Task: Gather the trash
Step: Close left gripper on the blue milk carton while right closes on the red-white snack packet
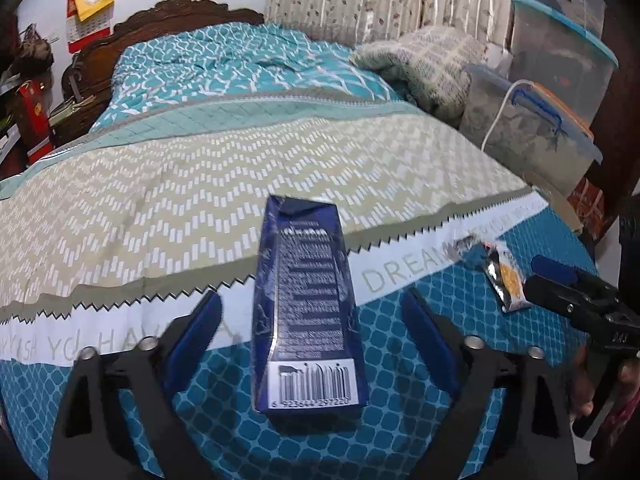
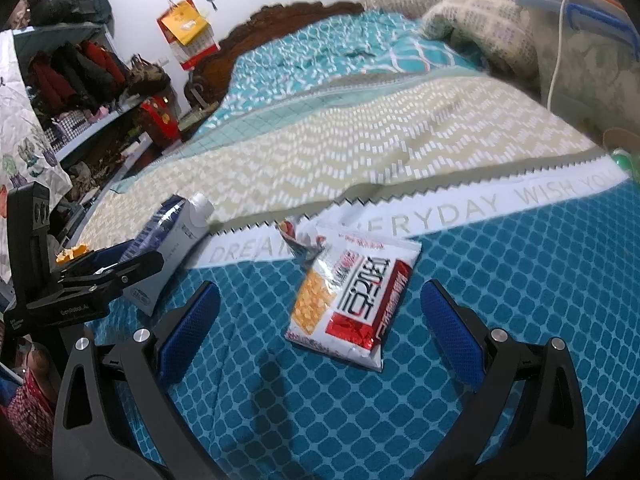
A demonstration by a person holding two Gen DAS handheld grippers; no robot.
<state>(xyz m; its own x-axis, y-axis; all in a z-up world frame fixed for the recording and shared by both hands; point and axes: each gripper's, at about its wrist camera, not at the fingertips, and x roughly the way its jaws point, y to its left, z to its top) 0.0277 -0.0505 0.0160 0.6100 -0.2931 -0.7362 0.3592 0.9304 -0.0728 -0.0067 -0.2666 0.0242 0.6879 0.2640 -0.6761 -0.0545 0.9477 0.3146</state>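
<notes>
A dark blue drink carton (image 1: 308, 304) with a barcode lies on the bed (image 1: 240, 184), between the open fingers of my left gripper (image 1: 316, 320), which do not touch it. It also shows in the right wrist view (image 2: 172, 240), with a white cap. A torn red and white snack wrapper (image 2: 352, 300) lies on the teal quilt, just ahead of my open, empty right gripper (image 2: 320, 320). The wrapper shows in the left wrist view (image 1: 506, 280), with the right gripper (image 1: 568, 284) beside it.
Clear plastic storage boxes (image 1: 536, 128) with a white cable stand right of the bed. A folded blanket (image 1: 424, 60) lies at the far right of the bed. Shelves of clothes (image 2: 80, 76) stand on the left. A carved wooden headboard (image 1: 168, 20) is at the far end.
</notes>
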